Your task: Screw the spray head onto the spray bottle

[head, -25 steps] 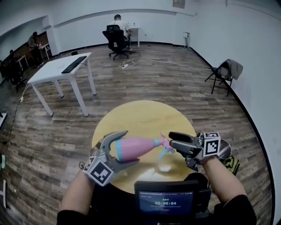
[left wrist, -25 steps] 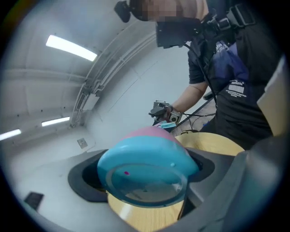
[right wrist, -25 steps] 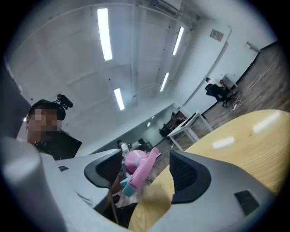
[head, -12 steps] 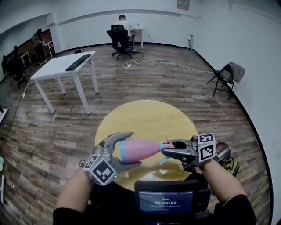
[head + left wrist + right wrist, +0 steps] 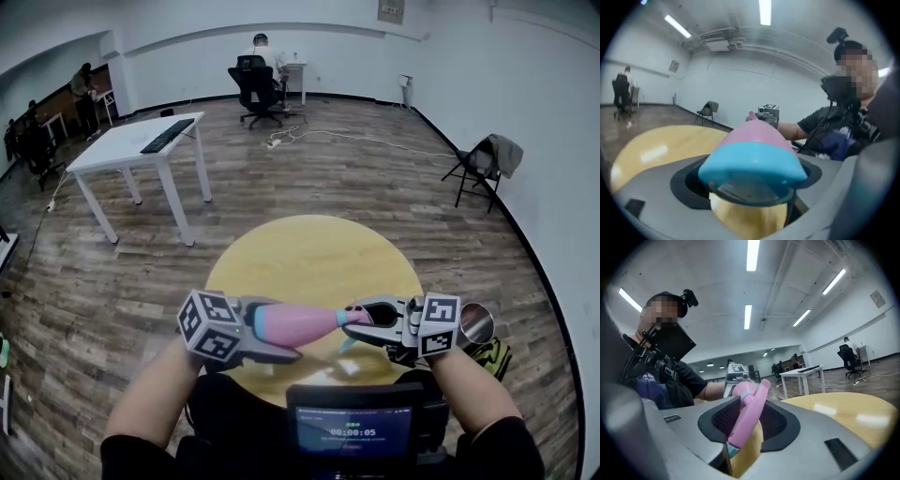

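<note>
Spray bottle [image 5: 286,323] is close in front of you, held in the air over the near edge of the round yellow table [image 5: 309,248], just above the small screen [image 5: 354,429] at your chest. Your left tongs [image 5: 267,330] are clamped on its wide end, with the pads pressing at the blue band. Your right tongs [image 5: 367,319] have just been closing. The pink spray head [image 5: 749,420] lies slantwise between their jaws, gripped, right at the bottle's neck.

Watch that slant. If you twist while the head sits crooked in the right tongs, it will likely start cross-threaded, or slide through the pads instead of turning. I can't tell whether the threads have caught at all.

The bottle is smooth and tapered and you grip it only at its base. Under the twist it could spin in the left tongs, or its neck could wander off line. If either grip slips, that part drops to the table and may roll off the edge.

The bottle's long axis runs roughly level, left to right across you. The base is in your left tongs and the narrow neck points right, into the right tongs.

Farther off stand a white desk [image 5: 131,145] and, by the far wall, a seated person [image 5: 258,52].
</note>
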`<state>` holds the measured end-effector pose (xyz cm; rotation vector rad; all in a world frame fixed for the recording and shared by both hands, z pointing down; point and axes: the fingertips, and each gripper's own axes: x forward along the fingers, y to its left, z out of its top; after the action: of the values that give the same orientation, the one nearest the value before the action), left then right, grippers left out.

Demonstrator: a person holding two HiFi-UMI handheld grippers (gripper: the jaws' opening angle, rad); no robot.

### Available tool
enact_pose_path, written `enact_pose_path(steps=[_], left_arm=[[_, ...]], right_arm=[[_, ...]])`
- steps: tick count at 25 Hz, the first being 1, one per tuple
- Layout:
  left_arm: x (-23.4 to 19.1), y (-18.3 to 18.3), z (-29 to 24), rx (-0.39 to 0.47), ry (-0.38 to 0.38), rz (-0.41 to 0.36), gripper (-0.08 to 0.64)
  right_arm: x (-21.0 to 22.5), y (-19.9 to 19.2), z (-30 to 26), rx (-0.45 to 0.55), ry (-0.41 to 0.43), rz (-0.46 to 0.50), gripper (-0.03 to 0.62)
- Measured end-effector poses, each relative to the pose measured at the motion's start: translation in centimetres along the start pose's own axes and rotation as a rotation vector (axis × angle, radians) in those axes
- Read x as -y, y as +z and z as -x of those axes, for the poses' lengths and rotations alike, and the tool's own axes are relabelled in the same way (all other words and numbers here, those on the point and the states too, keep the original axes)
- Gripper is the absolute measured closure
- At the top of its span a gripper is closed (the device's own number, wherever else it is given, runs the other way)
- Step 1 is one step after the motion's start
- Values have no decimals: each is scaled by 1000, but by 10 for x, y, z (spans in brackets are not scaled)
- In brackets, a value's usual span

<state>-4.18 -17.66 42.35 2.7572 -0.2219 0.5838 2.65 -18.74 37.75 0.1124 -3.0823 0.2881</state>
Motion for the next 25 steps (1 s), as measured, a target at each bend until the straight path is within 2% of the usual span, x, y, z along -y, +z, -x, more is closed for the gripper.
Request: enact_pose_path(steps=[3, 5, 6, 8, 10, 11, 12, 13, 14, 17, 19, 20, 21, 23, 24, 25], left_arm=[[2, 24, 8, 106, 116, -177, 36], [1, 42, 24, 195, 227, -359, 34], [0, 47, 31, 211, 292, -463, 30], [-1, 51, 40, 189, 423, -640, 18], [0, 52, 41, 120, 544, -772, 18], [2, 51, 37, 84, 578, -838, 18], [7, 49, 31, 54, 582, -901, 17], [13, 46, 25, 40, 556, -942, 18], [18, 44, 21, 43, 512, -943, 21], [28, 50, 20, 112, 349, -796, 29], [26, 52, 19, 173, 239, -617, 29], [22, 49, 18, 183, 186, -481, 29], [16, 45, 17, 189, 121, -311, 29], [10, 38, 14, 210, -64, 99, 29], [10, 36, 13, 225, -155, 280, 29], [11, 36, 13, 240, -210, 391, 29]], right_arm=[[5, 10, 8, 102, 27, -93, 457], [13, 18, 17, 197, 53, -222, 457], [18, 22, 21, 245, 72, -299, 457], [25, 23, 28, 302, 115, -433, 457], [23, 16, 25, 273, 145, -497, 457], [19, 12, 20, 241, 157, -508, 457], [15, 9, 15, 214, 171, -512, 457], [12, 8, 11, 198, 184, -515, 457], [10, 7, 8, 190, 189, -515, 457], [7, 4, 5, 170, 159, -473, 448], [3, 7, 6, 170, 125, -390, 448], [2, 11, 6, 170, 102, -333, 448], [2, 15, 7, 166, 76, -261, 449], [-2, 23, 6, 140, 30, -81, 454], [-4, 25, 5, 118, 15, 1, 454], [-6, 24, 4, 100, 7, 49, 454]])
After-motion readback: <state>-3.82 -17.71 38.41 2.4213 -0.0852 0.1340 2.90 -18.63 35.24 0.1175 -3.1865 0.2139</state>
